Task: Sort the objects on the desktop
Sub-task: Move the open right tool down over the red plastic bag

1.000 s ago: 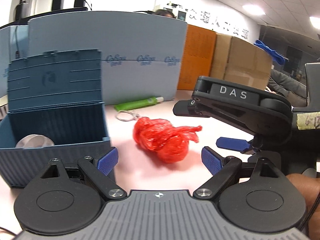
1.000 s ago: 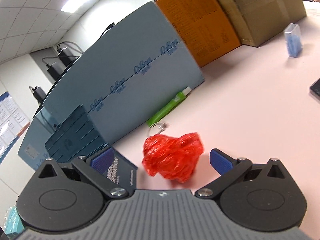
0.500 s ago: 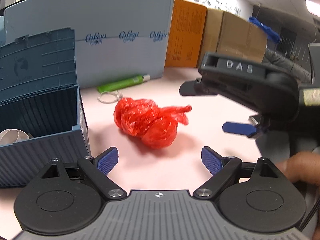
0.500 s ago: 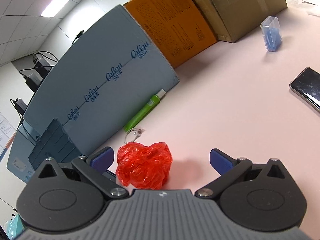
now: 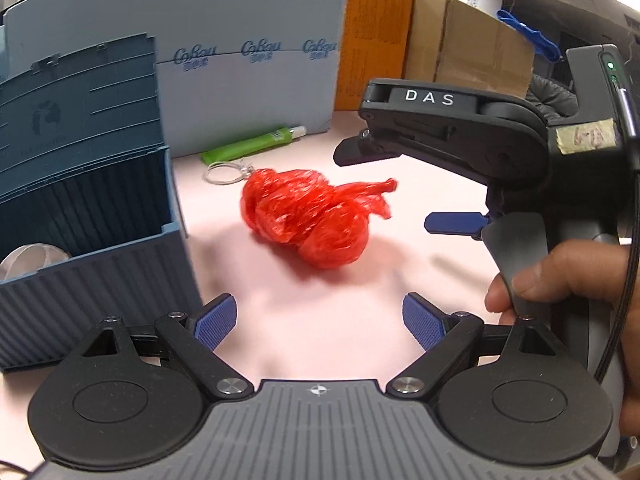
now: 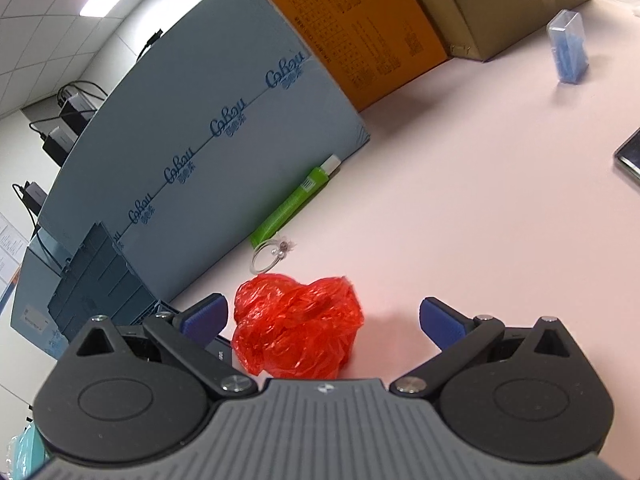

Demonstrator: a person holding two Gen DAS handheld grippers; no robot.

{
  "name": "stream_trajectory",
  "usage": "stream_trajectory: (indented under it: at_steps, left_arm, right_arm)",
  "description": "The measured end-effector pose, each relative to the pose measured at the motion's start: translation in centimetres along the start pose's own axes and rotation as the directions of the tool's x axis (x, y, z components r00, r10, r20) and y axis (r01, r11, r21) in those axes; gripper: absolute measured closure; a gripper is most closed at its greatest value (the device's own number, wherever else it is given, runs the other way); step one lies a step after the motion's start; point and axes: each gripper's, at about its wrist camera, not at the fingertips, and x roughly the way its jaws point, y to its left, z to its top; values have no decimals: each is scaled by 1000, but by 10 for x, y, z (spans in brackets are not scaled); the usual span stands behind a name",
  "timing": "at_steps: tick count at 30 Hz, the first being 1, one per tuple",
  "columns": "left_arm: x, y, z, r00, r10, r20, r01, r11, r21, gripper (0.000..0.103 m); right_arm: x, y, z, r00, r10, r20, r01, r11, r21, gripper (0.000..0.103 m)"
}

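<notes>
on the pink desk [image 5: 400,248], right of the open blue storage box [image 5: 92,216], lies the red plastic bag [image 5: 308,220]. right gripper [image 6: 320,320] gapes around it (pads not touching); left gripper [image 5: 320,320] open, empty. centre, close gently: crumpled film slips.

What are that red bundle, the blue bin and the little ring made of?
Red bundle: thin plastic film, likely a knotted bag; it is crinkled, glossy and slightly see-through. Blue bin: looks like moulded hard plastic, matte, with even ribbed walls. Ring: probably metal wire, silvery and shiny; too small to be sure.
</notes>
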Motion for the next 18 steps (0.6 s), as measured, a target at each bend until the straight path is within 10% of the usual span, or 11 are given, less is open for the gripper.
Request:
stream_trajectory:
  at_steps: [18]
  left_arm:
    - [-3, 30, -7, 994, 103, -33, -107, 986, -131, 14]
  right_arm:
    - [30, 16, -4, 997, 11, -72, -15, 999, -51, 0]
